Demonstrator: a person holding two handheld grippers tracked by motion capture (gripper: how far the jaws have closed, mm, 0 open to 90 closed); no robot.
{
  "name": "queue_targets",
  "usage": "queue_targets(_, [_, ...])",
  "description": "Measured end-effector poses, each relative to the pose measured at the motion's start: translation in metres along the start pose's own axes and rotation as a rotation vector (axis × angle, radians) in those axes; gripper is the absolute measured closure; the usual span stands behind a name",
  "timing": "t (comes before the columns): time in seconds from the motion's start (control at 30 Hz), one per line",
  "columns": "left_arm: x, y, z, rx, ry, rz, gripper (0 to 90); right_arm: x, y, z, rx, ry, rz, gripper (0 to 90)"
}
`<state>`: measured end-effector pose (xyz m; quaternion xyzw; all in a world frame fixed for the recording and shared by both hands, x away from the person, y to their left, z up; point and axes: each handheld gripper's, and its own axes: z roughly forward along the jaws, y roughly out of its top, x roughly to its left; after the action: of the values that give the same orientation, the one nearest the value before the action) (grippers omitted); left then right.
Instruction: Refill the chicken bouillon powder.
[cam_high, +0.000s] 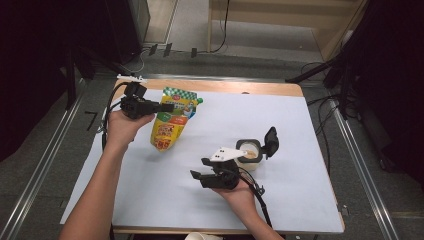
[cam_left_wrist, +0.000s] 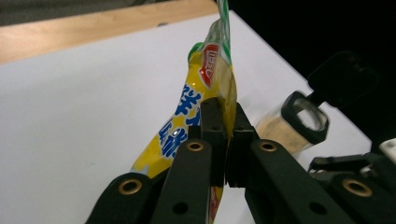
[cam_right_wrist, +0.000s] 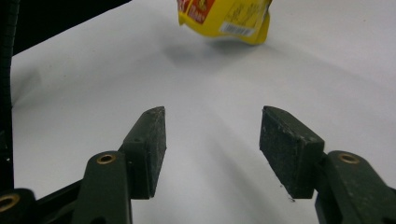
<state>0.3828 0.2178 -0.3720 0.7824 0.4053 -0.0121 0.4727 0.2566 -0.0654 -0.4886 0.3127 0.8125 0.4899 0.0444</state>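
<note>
Up at ten o'clock on the worktop (cam_high: 300, 200): left hand-held gripper (cam_high: 167, 106) clamped on yellow pouch (cam_high: 172, 122), lifted and tilted. Down at five o'clock: right hand-held gripper (cam_high: 199, 168), jaws apart, beside open-lidded jar (cam_high: 250, 152).

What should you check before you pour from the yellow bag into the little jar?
1. Grip on the bag: ok. The left gripper is shut on the yellow pouch, its fingers pinching the pouch's side.
2. Pouch off the table: ok. Its bottom hangs above its shadow on the white sheet.
3. Jar ready: ok. The jar stands upright with its black flip lid swung open.
4. Pouch over the jar: not ok. The pouch hangs well off to the jar's side.
5. Pouch opened: cannot tell. Its green top looks sealed or capped, but it is too small to be sure.
6. Right gripper free: ok. Its fingers are open and hold nothing.
</note>
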Motion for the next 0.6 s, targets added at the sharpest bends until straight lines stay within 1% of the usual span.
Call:
queue_targets(0.03, [-0.0008, 0.0002, -0.0003, -0.005, -0.001, 0.000, 89.7, -0.0002, 0.0000, 0.0000, -0.002, 0.001, 0.004, 42.0])
queue_targets(0.1, [-0.0021, 0.0006, -0.0016, -0.008, -0.006, 0.015, 88.8, -0.0003, -0.0002, 0.0001, 0.000, 0.001, 0.004, 42.1])
queue_targets(0.23, [-0.0011, 0.0005, -0.0033, -0.013, -0.013, 0.006, 86.4, 0.0006, -0.0003, 0.0006, 0.004, 0.000, 0.000, 42.1])
queue_targets(0.33, [-0.0012, 0.0002, -0.0030, -0.008, 0.000, 0.011, 85.5, 0.0012, -0.0006, 0.0013, 0.009, 0.001, -0.003, 42.2])
queue_targets(0.5, [-0.0011, 0.0004, -0.0056, -0.015, 0.001, 0.009, 83.7, 0.0009, -0.0008, 0.0013, 0.009, 0.001, -0.003, 42.2])
queue_targets(0.57, [-0.0009, 0.0007, -0.0066, -0.023, -0.012, 0.001, 82.0, 0.0008, -0.0008, 0.0014, 0.010, 0.001, 0.000, 42.2])
queue_targets(0.6, [-0.0007, 0.0011, -0.0073, -0.026, -0.031, -0.011, 80.0, 0.0008, -0.0008, 0.0014, 0.010, 0.001, 0.000, 42.2])
